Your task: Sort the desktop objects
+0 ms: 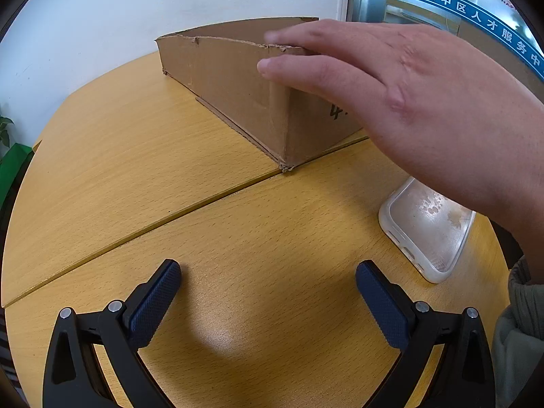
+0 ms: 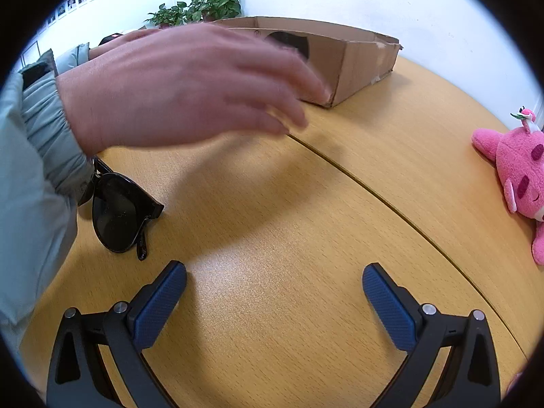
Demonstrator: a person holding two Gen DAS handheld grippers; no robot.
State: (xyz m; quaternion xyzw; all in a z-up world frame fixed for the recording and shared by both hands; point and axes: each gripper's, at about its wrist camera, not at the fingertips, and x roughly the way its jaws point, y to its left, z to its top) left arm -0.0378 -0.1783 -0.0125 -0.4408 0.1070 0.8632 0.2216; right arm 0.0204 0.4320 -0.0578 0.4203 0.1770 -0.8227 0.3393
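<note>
Left wrist view only: clear translucent phone case [image 1: 429, 229] flat on light wooden table [image 1: 136, 176], right of left gripper [image 1: 268, 301], partly under bare hand [image 1: 391, 102]. Hand reaches over corner of shallow brown cardboard box [image 1: 238, 85], fingertips at rim; contact unclear.

Right wrist view only: black folded sunglasses [image 2: 119, 214] near left table edge, partly under grey-green sleeve [image 2: 40, 142]; pink plush toy [image 2: 520, 170] far right; potted green plants [image 2: 200, 8] behind box [image 2: 353, 59]. Blurred hand [image 2: 176, 91] blocks box's left half.

Left gripper fingers spread wide, nothing between. Right gripper [image 2: 274, 301] likewise, above bare tabletop [image 2: 272, 204].

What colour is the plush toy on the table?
Pink, with darker pink marks; the plush toy shows best in the right wrist view.
</note>
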